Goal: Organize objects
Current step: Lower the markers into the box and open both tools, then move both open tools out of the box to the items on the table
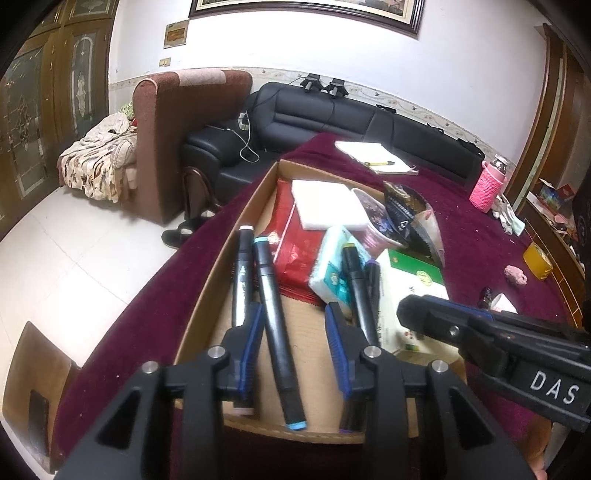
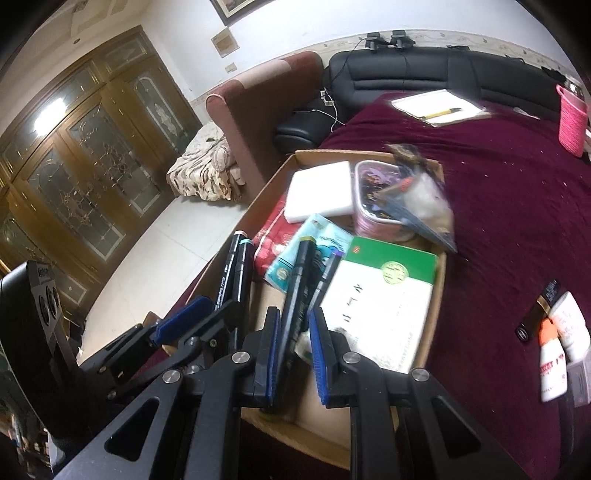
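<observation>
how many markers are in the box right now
4. A white-capped marker lies along the box's left wall, and a blue-capped one beside it lies between the left gripper's jaws. A yellow-capped one and a purple-capped one lean on the tissue pack. Others may be hidden.

You've got a white wall (image 1: 303, 51) behind everything, patterned border strip (image 1: 406, 99) running along it, dark-framed picture (image 1: 306, 11) up top. Black leather sofa (image 1: 332, 114) sits against that wall; brown armchair (image 1: 173, 122) beside it, floral blanket (image 1: 96, 166) draped over its seat. Floor is pale tile (image 1: 74, 258). Wooden doors with ornate leaded glass (image 2: 85, 158) on your left, a bright light glare on the glass. Maroon cloth (image 2: 509, 206) covers the table.
</observation>
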The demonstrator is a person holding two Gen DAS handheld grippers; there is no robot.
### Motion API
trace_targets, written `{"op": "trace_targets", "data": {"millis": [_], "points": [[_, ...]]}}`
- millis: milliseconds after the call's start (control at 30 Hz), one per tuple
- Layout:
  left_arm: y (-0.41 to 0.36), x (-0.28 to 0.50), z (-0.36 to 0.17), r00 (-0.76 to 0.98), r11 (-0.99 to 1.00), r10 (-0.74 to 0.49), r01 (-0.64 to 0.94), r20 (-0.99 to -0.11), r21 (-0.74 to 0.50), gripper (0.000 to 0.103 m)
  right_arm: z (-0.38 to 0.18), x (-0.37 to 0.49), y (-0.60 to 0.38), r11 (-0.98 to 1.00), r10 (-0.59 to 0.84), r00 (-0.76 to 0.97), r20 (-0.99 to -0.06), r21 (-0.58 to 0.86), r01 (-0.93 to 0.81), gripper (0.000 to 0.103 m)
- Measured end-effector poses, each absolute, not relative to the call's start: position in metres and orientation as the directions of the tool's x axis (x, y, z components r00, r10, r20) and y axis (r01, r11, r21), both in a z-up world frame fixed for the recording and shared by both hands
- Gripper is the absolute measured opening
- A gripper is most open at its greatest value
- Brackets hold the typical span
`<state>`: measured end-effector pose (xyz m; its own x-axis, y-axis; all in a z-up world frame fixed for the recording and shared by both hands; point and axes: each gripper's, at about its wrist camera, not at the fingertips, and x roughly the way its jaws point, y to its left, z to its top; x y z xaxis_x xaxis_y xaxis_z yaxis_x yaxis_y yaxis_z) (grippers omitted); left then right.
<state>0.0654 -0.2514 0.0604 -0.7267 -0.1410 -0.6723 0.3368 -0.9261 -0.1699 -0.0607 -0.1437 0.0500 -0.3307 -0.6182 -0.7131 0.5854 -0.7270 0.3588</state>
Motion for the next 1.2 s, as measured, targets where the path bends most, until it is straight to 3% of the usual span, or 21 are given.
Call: {"op": "trace_targets", "data": {"millis": [400,733,767,1067,1200], "points": [[-0.218,0.074,0.074,-0.748,-0.949,-0.112,0.275,-0.655,-0.153,0.038,0.052,-0.059,-0.022,-0.787,-0.587,-0.414,-0.696,0.37,0.494,0.02],[-0.142,0.06,0.074,-0.735,-0.984,0.046,0.085,-0.676,-0.159,0.038,0.007,-0.094,0.119,-0.882,-0.468,-0.462,-0.754,0.429,0.194,0.028],[-0.133,0.059,0.073,-0.729,-0.985,0.062,0.064,-0.681,-0.159,0.038,0.004,-0.094,0.123,-0.868,-0.493,-0.452,-0.743,0.46,0.189,0.032],[-0.084,0.05,0.054,-0.663,-0.986,0.144,-0.035,-0.735,-0.161,0.038,-0.004,-0.077,0.084,-0.76,-0.646,-0.247,-0.723,0.578,0.296,0.035],[-0.069,0.047,0.047,-0.633,-0.981,0.182,-0.072,-0.752,-0.178,0.038,0.022,-0.075,0.09,-0.805,-0.589,-0.354,-0.726,0.495,0.326,0.034]]}}
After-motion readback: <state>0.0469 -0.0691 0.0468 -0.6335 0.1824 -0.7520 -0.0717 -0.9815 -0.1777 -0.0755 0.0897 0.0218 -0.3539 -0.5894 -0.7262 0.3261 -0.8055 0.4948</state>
